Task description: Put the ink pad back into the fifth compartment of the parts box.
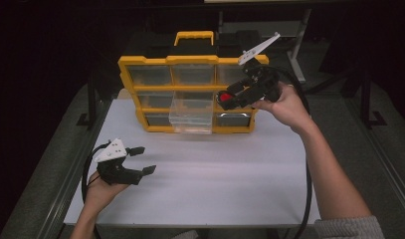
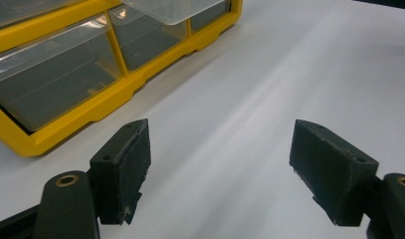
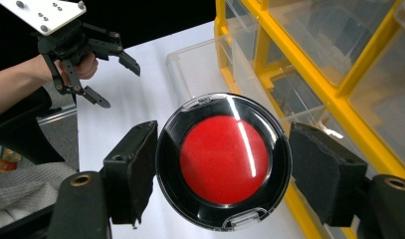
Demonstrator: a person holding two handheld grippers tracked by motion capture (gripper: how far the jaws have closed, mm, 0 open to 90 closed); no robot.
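Observation:
My right gripper (image 1: 225, 98) is raised in front of the yellow organizer (image 1: 190, 60), shut on a round black case with a red centre (image 1: 223, 96). In the right gripper view the case (image 3: 224, 160) sits upright between the two pads, one pad on each side of its rim. A clear drawer (image 1: 191, 115) is pulled out of the organizer's middle column, just below and left of the case. My left gripper (image 1: 144, 160) stands open low over the table at the near left, nothing between its pads (image 2: 125, 169).
The white table (image 1: 215, 179) stretches between the two hands. The organizer's other clear drawers (image 2: 55, 84) sit closed in their frame. Black cables trail from both grippers toward the near edge. Dark floor and table legs surround the table.

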